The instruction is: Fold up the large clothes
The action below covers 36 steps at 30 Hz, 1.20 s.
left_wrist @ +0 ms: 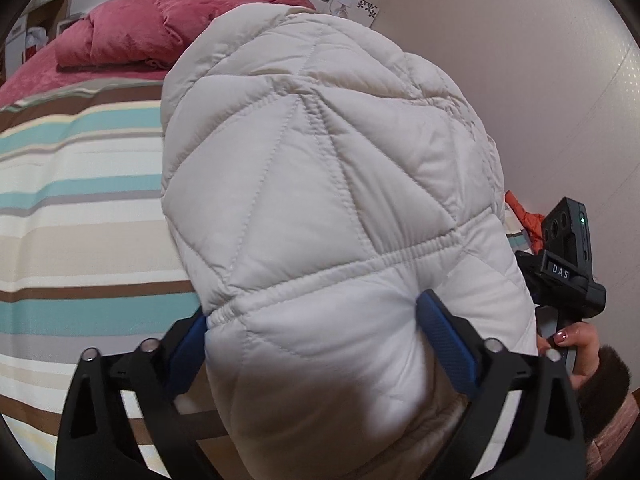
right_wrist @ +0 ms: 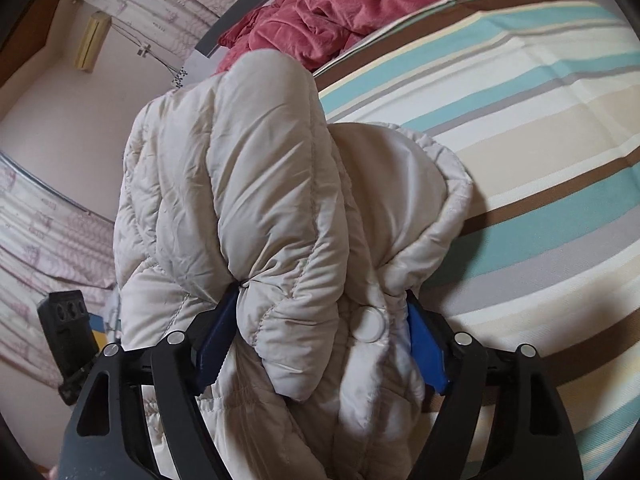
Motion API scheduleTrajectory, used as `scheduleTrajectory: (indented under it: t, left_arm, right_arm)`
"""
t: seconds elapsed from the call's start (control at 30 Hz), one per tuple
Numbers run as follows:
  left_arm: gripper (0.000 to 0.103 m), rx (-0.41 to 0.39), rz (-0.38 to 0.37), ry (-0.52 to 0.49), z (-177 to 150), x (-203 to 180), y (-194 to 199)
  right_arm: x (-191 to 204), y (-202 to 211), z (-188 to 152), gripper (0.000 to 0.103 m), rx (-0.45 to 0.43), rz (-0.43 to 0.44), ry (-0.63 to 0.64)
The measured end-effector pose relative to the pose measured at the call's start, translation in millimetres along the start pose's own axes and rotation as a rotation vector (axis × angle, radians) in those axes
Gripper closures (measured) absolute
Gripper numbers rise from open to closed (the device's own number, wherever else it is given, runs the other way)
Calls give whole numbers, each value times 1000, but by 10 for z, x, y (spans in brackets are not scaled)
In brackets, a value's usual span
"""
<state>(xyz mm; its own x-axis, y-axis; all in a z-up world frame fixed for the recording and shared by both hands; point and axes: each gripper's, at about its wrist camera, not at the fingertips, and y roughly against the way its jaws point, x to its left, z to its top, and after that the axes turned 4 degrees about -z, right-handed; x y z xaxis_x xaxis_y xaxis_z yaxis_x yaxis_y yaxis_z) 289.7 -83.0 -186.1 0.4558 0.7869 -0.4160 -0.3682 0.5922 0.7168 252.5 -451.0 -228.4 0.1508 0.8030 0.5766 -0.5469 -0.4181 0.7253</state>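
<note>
Starting on your left: your left gripper (left_wrist: 312, 332) has its blue pads (left_wrist: 448, 344) spread fairly wide, but they're pressed into a fat bunch of the cream quilted jacket (left_wrist: 320, 168), so it's clamped on padding rather than gaping. From that camera the jacket balloons up and away right in front of the fingers and fills the middle of the view. The striped bedspread (left_wrist: 80, 208) runs off to the left of it, and the pink duvet (left_wrist: 160, 20) sits crumpled at the far end of the bed. Over at the right edge you can see your hand (left_wrist: 576, 348) wrapped around the other gripper's handle, close beside the jacket's edge.

Now your right gripper (right_wrist: 320, 332) — same deal. Its blue pads (right_wrist: 424, 344) squeeze a thick gathered fold of the jacket (right_wrist: 240, 184), with a round white snap button (right_wrist: 370, 326) sitting just between the fingers. The jacket bulges forward from the grip, and a rounded, hood-like part spills right onto the striped bedspread (right_wrist: 540, 160). The pink duvet (right_wrist: 340, 8) is beyond it at the top — well apart from the grip. On the left side there's patterned curtain (right_wrist: 40, 232) and wall.
</note>
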Motion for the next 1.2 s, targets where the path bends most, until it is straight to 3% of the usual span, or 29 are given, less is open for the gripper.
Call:
scheduleTrajectory:
  t: [0.07,0.27,0.5,0.67,0.7,0.8,0.87,0.9,1.0,1.1,1.2]
  left_arm:
    - [29,-22,25,-43,-9,-90,56]
    - [50,-76,57,-154,-46,-296,250]
    - [63,-174,25,-248,-15,-505,527]
    - [63,-180,28,-276,12,-467,644]
    - [63,-167,23,-254,-6,-384,638]
    - [61,-124,45,-195,-77,-173,548]
    - [59,-107,36,-146,-137,-40,505]
    - [58,-107,20,-125,-168,28,497]
    - [54,-102,28,-140,-230,7,423]
    - [52,-70,38,-158,-228,-20,349]
    - [51,-47,37,-151,-229,-17,303]
  right_arm:
    - [18,-2,-6,40,-7,34,12]
    - [38,109,-71,61,-48,104,48]
    - [221,218,-141,68,-110,207,65]
    - [282,212,-131,67,-112,156,55]
    - [312,225,-137,65,-119,103,78]
    - [344,301,-164,42,-138,-74,138]
    - [345,304,-175,21,-128,-110,159]
    - [337,264,-165,17,-93,-120,163]
    - [226,157,-135,6,-4,-83,115]
    - [38,-79,-79,3,135,62,-10]
    - [54,-190,-83,6,137,160,3]
